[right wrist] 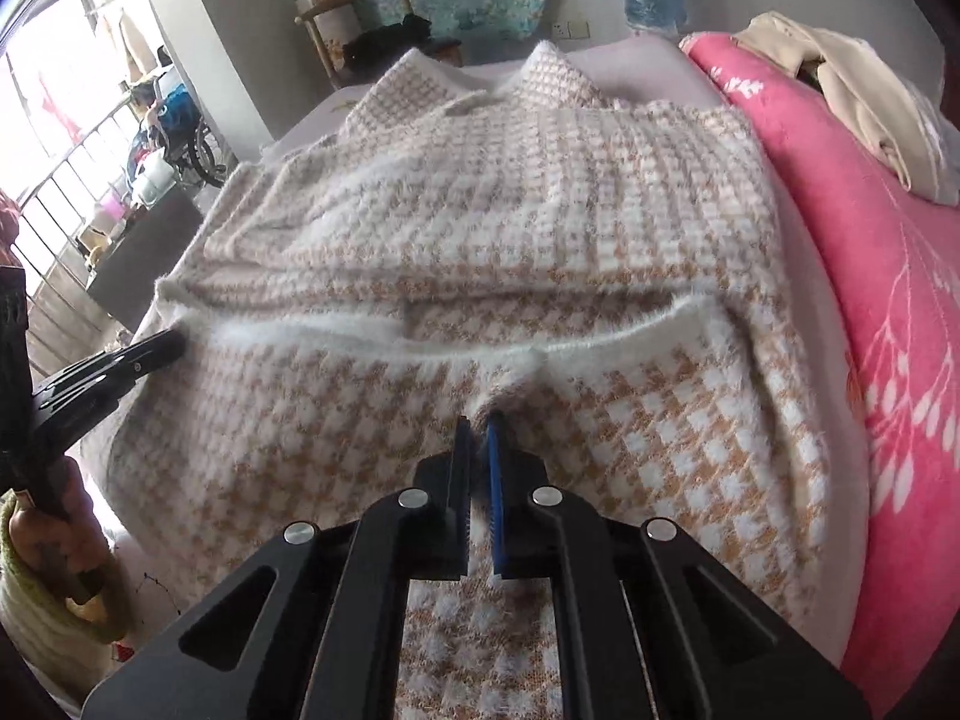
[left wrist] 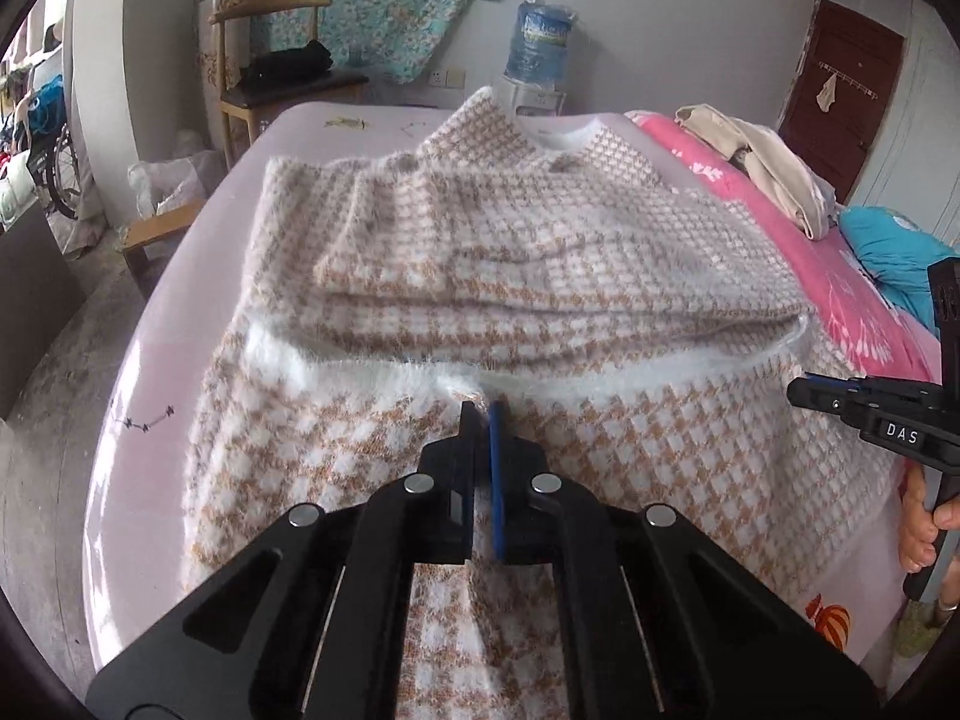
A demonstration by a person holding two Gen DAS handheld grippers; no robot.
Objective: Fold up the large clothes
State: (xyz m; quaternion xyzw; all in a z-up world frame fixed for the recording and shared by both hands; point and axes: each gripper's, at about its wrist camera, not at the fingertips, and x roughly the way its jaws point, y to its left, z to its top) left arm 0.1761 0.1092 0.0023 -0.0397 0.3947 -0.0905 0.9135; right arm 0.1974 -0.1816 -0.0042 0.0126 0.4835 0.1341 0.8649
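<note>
Both my left gripper (left wrist: 480,414) and right gripper (right wrist: 478,426) have jaws clamped on the near hem of the checked sweater (left wrist: 540,252) lying half-folded on the bed (left wrist: 180,312); next, I judge, lift evenly and carry forward.

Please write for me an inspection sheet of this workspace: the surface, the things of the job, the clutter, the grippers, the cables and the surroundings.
Surface: bed with pale lilac sheet; pink flowered blanket along one side.
Job's things: fluffy beige-and-white houndstooth knit garment spread on the bed, sleeves folded across the body, white fuzzy hem lying across the lower part.
Clutter: cream cloth bundle and turquoise pillow on the blanket.
Grippers: left gripper shut on a pinch of the knit near the hem; right gripper shut on the knit too.
Cables: nothing seen.
Surroundings: wooden chair holding dark cloth, blue water bottle on a dispenser, brown door, wheelchair.
</note>
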